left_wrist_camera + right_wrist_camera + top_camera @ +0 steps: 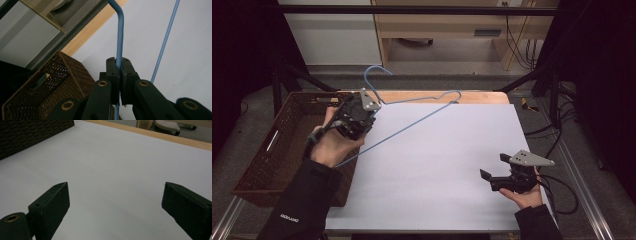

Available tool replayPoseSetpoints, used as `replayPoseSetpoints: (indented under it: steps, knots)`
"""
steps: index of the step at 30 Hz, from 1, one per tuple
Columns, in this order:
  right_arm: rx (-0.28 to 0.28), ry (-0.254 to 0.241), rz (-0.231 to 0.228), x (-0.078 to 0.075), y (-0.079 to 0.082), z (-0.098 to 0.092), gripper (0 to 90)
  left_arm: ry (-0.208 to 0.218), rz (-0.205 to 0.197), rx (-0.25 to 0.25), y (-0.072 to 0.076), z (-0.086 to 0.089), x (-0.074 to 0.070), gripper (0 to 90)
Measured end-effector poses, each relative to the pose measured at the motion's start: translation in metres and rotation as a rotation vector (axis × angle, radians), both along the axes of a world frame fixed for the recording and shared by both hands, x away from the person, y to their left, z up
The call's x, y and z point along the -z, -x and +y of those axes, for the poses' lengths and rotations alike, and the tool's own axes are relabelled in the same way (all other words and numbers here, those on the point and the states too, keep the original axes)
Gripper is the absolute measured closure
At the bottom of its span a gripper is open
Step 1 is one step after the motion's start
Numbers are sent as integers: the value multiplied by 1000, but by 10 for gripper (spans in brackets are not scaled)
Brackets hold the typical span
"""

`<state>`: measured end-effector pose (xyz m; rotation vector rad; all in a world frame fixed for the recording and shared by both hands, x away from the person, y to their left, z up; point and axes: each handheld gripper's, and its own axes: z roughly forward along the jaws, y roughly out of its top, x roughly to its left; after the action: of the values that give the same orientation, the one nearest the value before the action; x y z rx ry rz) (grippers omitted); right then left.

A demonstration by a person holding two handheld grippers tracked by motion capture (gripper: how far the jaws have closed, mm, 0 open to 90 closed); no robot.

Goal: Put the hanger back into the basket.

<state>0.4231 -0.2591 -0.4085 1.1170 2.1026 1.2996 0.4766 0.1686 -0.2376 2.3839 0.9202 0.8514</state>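
A blue wire hanger point(412, 126) hangs tilted above the left part of the table, its hook point(374, 70) pointing to the far side. My left gripper point(371, 102) is shut on the wire near the neck. In the left gripper view the pads point(119, 62) pinch the blue wire point(120, 37), which runs straight up from them, while a second strand of the hanger passes to the right. My right gripper point(495, 166) rests low at the table's near right, open, with nothing between its jaws point(115, 187).
A brown woven basket point(272, 145) stands off the table's left edge, also seen in the left gripper view point(50, 85). A pale sheet point(442, 150) covers the wooden tabletop point(482, 97). Black frame bars and cables run along the right side.
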Motion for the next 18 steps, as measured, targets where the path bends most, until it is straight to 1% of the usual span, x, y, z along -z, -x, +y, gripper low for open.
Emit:
replayPoseSetpoints:
  steps: [3, 4, 6, 7, 8, 10, 11, 12, 13, 14, 16, 18]
  knots:
    - [0, -7, 4, 0, 0, 0, 84, 6, -6, -42, -2, 14, -7, 872]
    - [0, -7, 4, 0, 0, 0, 83, 6, -6, -42, -2, 14, -7, 872]
    - [0, -5, -1, 0, 0, 0, 81, 0, -10, -75, -4, 27, -13, 872]
    - [0, -5, -4, 0, 0, 1, 77, -2, -19, -73, -6, 32, -15, 872]
    - [4, -3, -7, 1, 0, 1, 75, 0, -15, -82, -7, 37, -16, 872]
    - [3, 2, -11, 1, 0, 0, 75, 9, -18, -106, -9, 48, -18, 872]
    - [3, 2, -11, 1, 0, 0, 75, 9, -18, -106, -9, 48, -18, 872]
    - [6, 3, -5, 2, 0, 0, 75, 17, -13, -131, -11, 59, -19, 872]
    - [6, 3, -9, 2, -1, 0, 75, 20, -15, -145, -11, 63, -20, 872]
    - [6, -1, -10, 2, -1, 0, 75, 19, -9, -168, -11, 68, -20, 872]
    - [7, 4, -9, 2, -1, -1, 75, 18, -12, -189, -11, 77, -20, 872]
    - [8, 3, -6, 2, -1, -1, 75, 12, -15, -199, -10, 84, -20, 872]
